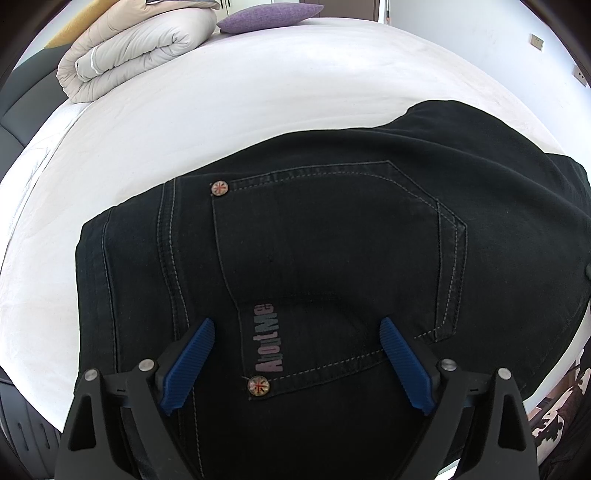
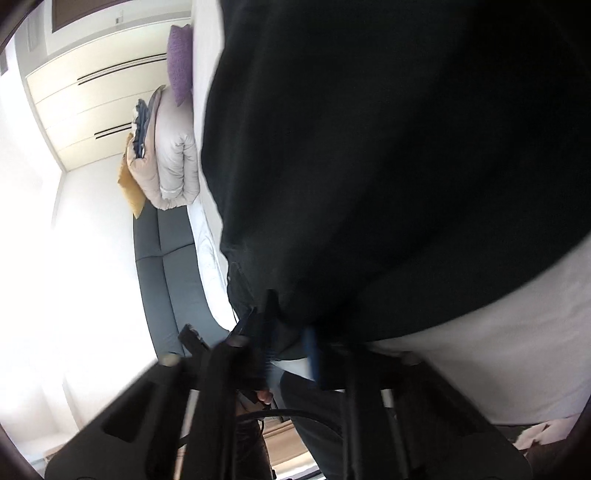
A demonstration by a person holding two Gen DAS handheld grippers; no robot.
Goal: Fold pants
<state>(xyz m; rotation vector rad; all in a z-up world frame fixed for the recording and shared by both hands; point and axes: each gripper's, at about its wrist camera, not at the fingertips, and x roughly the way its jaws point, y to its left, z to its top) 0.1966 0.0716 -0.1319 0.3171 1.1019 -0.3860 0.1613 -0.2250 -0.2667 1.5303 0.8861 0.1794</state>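
- Hovering at lower centre, left gripper [image 1: 297, 334]: blue fingers [image 1: 192, 363] spread wide, grasping nothing, above the pocket.
- Right gripper [image 2: 291, 341]: blurred; fingers pinch the black pants [image 1: 332, 258] edge.
- Pants lie on the white bed [image 1: 221, 107].
- Upper left: folded duvet [image 1: 129, 51], purple cushion [image 1: 267, 16].

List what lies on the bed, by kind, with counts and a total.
Black pants: 1
Folded duvet: 1
Purple cushion: 1
Total: 3
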